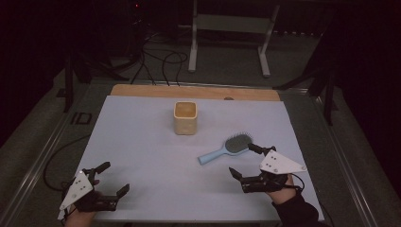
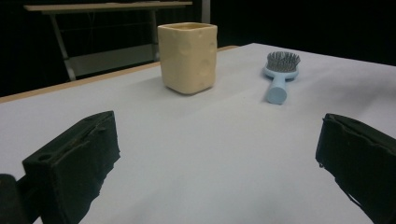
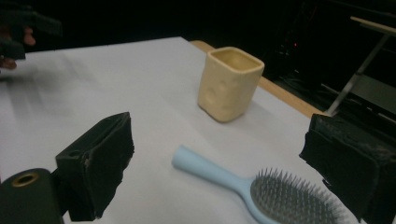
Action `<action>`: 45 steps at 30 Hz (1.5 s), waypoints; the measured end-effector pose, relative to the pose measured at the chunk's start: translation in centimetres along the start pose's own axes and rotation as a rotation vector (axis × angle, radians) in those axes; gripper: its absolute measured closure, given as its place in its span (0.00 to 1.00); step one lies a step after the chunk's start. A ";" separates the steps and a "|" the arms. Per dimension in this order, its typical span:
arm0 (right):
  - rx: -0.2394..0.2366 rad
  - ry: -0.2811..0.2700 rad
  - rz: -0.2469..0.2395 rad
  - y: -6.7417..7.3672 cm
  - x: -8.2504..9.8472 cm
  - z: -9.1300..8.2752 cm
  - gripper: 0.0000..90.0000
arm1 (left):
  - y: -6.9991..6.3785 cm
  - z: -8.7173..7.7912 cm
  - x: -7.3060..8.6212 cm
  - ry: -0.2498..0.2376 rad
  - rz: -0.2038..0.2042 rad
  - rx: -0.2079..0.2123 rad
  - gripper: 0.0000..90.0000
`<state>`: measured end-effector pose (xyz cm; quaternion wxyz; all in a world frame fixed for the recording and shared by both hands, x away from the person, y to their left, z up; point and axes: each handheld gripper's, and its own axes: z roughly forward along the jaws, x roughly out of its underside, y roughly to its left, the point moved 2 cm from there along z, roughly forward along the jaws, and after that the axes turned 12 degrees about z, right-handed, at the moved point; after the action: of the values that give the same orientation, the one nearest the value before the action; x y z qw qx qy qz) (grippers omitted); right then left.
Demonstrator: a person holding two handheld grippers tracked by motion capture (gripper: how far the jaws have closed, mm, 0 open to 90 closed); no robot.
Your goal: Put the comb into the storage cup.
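The left gripper (image 1: 112,178) sits low over the near left corner of the white table (image 1: 142,142), jaws spread wide with nothing between them. Ahead of it and off to its right, well apart, a cream square cup (image 1: 185,117) stands upright; in the left gripper view the cup (image 2: 187,57) rises beyond the open jaws. Farther right lies a light blue hairbrush (image 1: 226,148), bristles up. The right gripper (image 1: 245,161) is just beside the brush, jaws wide and holding nothing; in its own view the brush handle (image 3: 210,170) lies on the table between them.
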<state>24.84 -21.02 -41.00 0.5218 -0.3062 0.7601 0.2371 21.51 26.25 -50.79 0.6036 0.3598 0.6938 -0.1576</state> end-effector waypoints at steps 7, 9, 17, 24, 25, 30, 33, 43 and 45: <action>0.007 -0.012 -0.009 -0.5 -1.4 0.9 0.09 | 0.0 -0.1 0.0 -0.006 0.000 -0.001 0.00; 0.001 -0.014 -0.009 -0.7 -1.9 1.4 0.09 | 0.0 0.0 0.0 -0.006 0.000 0.000 0.00; -0.028 -0.002 -0.011 -0.5 -2.9 3.1 0.09 | 0.0 0.0 0.0 -0.006 0.001 0.002 0.00; -0.050 0.013 -0.011 -0.4 -3.5 4.6 0.09 | 0.1 0.0 0.0 -0.006 -0.002 0.005 0.00; -0.056 0.015 -0.007 -0.4 -3.5 4.9 0.09 | 0.1 0.0 0.0 -0.006 -0.001 0.005 0.00; -0.077 0.036 0.002 -0.4 -3.4 6.6 0.09 | 0.1 0.0 0.0 -0.009 -0.004 0.006 0.00; -0.083 0.042 0.005 -0.4 -3.3 7.1 0.09 | 0.1 0.0 0.0 -0.010 -0.003 0.007 0.00; -0.095 0.103 0.037 -0.6 -2.5 9.6 0.09 | 0.1 0.0 0.0 -0.007 -0.006 0.011 0.00; -0.099 0.117 0.036 -0.6 -2.3 10.1 0.09 | 0.1 0.0 0.0 -0.008 -0.006 0.012 0.00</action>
<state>32.46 -14.08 -42.29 0.4563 -0.3311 0.7821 0.2655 21.55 26.31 -50.82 0.6037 0.3607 0.6916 -0.1648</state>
